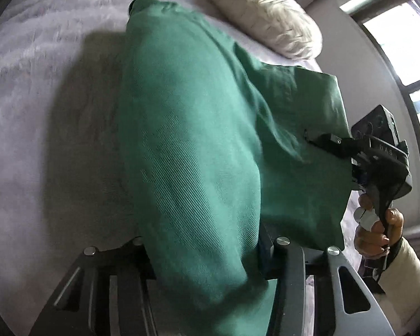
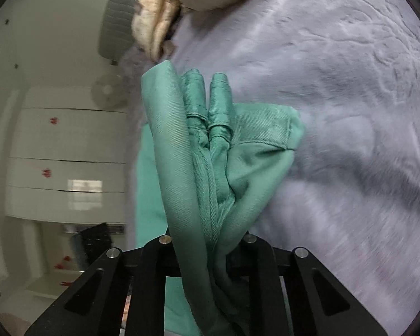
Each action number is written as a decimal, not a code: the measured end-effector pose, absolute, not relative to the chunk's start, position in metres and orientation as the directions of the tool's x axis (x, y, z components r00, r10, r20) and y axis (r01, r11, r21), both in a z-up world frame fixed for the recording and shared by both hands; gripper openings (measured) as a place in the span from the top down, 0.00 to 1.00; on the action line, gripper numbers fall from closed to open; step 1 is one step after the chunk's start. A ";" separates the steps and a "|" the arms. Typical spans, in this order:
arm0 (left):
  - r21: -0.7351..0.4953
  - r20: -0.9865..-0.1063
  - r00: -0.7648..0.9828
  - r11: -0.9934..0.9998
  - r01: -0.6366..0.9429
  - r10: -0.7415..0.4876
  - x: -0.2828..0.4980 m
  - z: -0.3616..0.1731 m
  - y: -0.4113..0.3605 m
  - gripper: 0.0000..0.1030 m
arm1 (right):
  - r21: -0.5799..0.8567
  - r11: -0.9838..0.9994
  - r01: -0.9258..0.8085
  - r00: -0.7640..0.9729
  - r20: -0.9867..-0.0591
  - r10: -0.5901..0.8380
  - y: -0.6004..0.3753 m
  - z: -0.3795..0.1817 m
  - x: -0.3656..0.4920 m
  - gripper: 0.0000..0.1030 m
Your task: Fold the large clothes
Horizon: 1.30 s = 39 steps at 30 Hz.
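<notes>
A large green garment [image 1: 187, 128] lies stretched along the pale lilac bed cover [image 1: 42, 112]. In the left wrist view a thick fold of it runs up between the jaws of my left gripper [image 1: 204, 252], which is shut on it. My right gripper [image 2: 207, 240] is shut on a bunched hem of the same green garment [image 2: 182, 145], with seams and folds fanning out above the jaws. The left wrist view also shows the right gripper [image 1: 312, 136] clamped on the garment's right edge, held by a person's hand [image 1: 378, 229].
A cream fluffy pillow [image 1: 266, 14] lies at the head of the bed, also seen as the cream pillow [image 2: 159, 22]. A window [image 1: 406, 42] is on the right wall. White drawers [image 2: 64, 154] stand beside the bed cover [image 2: 350, 112].
</notes>
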<state>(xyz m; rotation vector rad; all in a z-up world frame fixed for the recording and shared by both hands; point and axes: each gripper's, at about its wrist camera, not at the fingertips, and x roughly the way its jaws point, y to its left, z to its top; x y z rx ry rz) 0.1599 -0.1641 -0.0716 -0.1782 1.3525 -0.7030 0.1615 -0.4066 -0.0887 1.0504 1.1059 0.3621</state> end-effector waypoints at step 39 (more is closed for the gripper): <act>-0.379 -0.907 0.062 0.871 0.312 -0.417 0.062 -0.053 0.066 0.47 | 0.659 0.621 0.424 0.287 -0.748 0.599 -0.193 -0.100 0.079 0.67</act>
